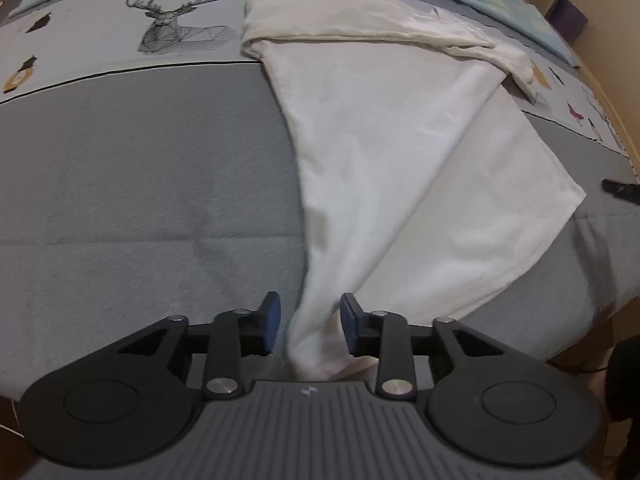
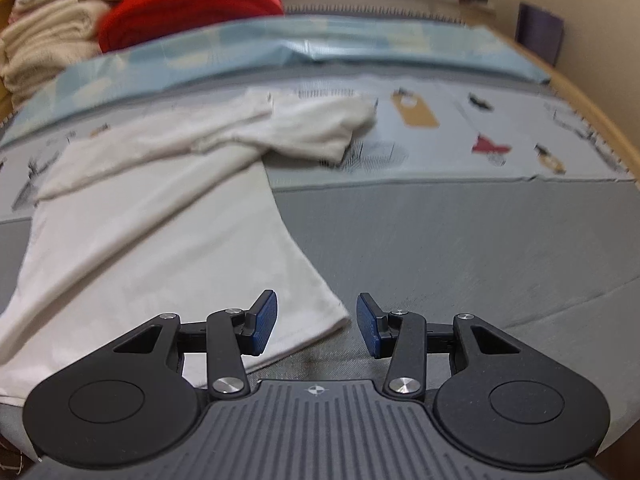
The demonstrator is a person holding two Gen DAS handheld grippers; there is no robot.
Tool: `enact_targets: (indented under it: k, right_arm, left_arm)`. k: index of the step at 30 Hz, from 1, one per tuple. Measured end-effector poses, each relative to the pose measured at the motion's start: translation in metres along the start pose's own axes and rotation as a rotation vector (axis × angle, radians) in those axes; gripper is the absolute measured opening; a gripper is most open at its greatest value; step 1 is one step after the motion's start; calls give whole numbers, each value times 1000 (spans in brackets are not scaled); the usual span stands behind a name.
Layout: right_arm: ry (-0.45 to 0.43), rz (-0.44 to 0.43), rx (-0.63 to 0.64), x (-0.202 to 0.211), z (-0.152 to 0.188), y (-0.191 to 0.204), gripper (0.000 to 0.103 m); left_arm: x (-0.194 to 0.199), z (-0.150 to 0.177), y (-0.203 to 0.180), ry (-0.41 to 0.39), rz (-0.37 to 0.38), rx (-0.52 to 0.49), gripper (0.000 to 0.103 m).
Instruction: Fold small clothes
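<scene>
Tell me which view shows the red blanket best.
The right wrist view. The red blanket sits at the top left, beside a stack of cream towels, beyond the white shirt, though it is blurred. The left wrist view shows none of it; only the shirt and the bed cover with its deer print appear there.
</scene>
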State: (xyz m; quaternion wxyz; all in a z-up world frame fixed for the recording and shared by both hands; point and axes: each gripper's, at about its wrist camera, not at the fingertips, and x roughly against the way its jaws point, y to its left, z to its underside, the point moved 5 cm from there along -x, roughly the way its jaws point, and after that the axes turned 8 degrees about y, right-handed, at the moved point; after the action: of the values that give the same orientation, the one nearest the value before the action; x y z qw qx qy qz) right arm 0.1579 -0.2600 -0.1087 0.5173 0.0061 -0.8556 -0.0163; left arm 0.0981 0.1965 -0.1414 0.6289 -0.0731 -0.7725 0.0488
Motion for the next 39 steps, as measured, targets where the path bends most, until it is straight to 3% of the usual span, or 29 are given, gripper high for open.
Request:
enact_targets:
  k: [5, 11, 13, 14, 15, 17, 23, 26, 29, 34, 37, 39]
  right_arm:
    - [102, 19, -31, -38, -7, -1, 46]
    - [190, 71, 19, -78, -8, 1, 45]
    - [194, 54, 49, -81, -6, 4, 30]
    - [187, 45, 65, -79, -6, 5, 15]
    - [181, 28, 81, -77, -5, 6, 8]
    - [172, 12, 98, -68, -4, 2, 7]
    - [242, 46, 99, -44, 26, -47, 5]
    - [312, 40, 108, -32, 54, -75, 5]
    - [335, -8, 116, -17, 74, -88, 5]
    - [300, -42, 171, -5, 81, -83, 9]
    - [296, -29, 169, -6, 76, -82, 22]
    - [292, -43, 159, -7, 72, -80, 24]
  left_arm:
    - [-14, -8, -12, 18, -14, 3, 37]
    - [-27, -21, -10, 28, -23, 55, 37]
    - [-32, -25, -12, 36, -42, 52, 31]
    - [-34, -28, -13, 37, -50, 51, 20]
    - [-36, -31, -15, 37, -62, 52, 8]
    - [-39, -37, -18, 28, -85, 58, 1]
    - [-45, -56, -47, -14, -102, 34, 1]
    - [-49, -60, -74, -26, -107, -31, 1]
    - [-54, -51, -85, 21, -143, -97, 1]
    - [-51, -24, -55, 91, -176, -105, 1]
    - [-44, -6, -30, 119, -140, -75, 1]
    - [-39, 5, -14, 124, -177, -54, 2]
